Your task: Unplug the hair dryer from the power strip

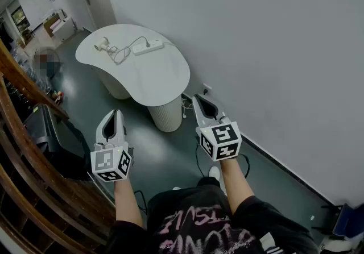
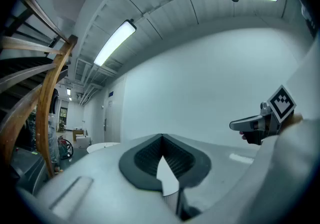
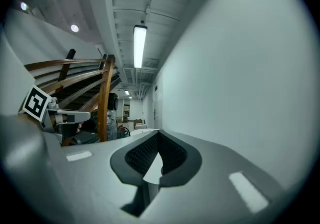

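Appears to be an open commercial or office hall: tall bare white wall [image 1: 256,48], glossy grey-green floor [image 1: 170,150], curved wooden stair railing [image 1: 25,85], strip lights [image 2: 114,42] on an exposed ribbed ceiling, a long corridor [image 3: 131,113] behind, a white kidney-shaped bench [image 1: 165,76] on fluted pedestals.

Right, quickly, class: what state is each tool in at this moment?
Left tool: closed, tips together, holding nothing.
Right tool: closed, tips together, holding nothing.
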A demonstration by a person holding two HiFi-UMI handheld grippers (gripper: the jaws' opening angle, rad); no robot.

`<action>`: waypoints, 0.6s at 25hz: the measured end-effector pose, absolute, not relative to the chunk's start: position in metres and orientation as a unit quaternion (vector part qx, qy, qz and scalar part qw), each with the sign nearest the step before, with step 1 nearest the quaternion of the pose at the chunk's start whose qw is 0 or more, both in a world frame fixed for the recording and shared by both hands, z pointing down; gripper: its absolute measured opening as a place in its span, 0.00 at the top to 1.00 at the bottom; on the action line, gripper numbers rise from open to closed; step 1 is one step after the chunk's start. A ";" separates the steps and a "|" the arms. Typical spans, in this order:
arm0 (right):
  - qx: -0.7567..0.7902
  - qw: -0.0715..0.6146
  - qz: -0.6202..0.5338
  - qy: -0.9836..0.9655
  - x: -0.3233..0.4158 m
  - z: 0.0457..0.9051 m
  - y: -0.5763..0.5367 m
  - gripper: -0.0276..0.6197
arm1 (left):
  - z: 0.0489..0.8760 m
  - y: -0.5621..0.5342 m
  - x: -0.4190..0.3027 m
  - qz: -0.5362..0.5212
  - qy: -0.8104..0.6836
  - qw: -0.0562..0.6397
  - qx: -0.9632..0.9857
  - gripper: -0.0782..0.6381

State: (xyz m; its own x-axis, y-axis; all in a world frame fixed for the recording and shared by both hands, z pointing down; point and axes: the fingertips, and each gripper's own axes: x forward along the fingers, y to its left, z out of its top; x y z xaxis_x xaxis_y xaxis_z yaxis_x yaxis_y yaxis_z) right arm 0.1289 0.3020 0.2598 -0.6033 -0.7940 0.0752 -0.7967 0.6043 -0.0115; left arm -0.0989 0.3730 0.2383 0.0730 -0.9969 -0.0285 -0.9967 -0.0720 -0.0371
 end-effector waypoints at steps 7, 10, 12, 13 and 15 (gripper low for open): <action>0.439 0.031 0.020 -0.898 0.123 0.258 0.308 0.95 | 0.241 0.379 -0.104 -0.001 0.682 0.020 -0.732 0.89; 0.437 0.034 0.017 -0.899 0.119 0.259 0.310 0.95 | 0.242 0.381 -0.105 -0.002 0.681 0.022 -0.732 0.89; 0.434 0.037 0.014 -0.900 0.117 0.259 0.312 0.95 | 0.242 0.382 -0.104 -0.002 0.681 0.024 -0.732 0.89; 0.433 0.038 0.010 -0.901 0.116 0.258 0.313 0.95 | 0.241 0.383 -0.104 -0.001 0.681 0.024 -0.732 0.89; 0.429 0.040 -0.005 -0.902 0.114 0.254 0.317 0.95 | 0.238 0.385 -0.104 0.002 0.681 0.025 -0.732 0.89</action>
State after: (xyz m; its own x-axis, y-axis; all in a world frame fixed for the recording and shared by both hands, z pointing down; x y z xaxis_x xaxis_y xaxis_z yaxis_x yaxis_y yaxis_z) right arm 0.1136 0.3171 0.2543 -0.6278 -0.7753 0.0685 -0.7745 0.6310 0.0436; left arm -0.1038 0.3846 0.2385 0.0725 -0.9967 -0.0369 -0.9969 -0.0713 -0.0337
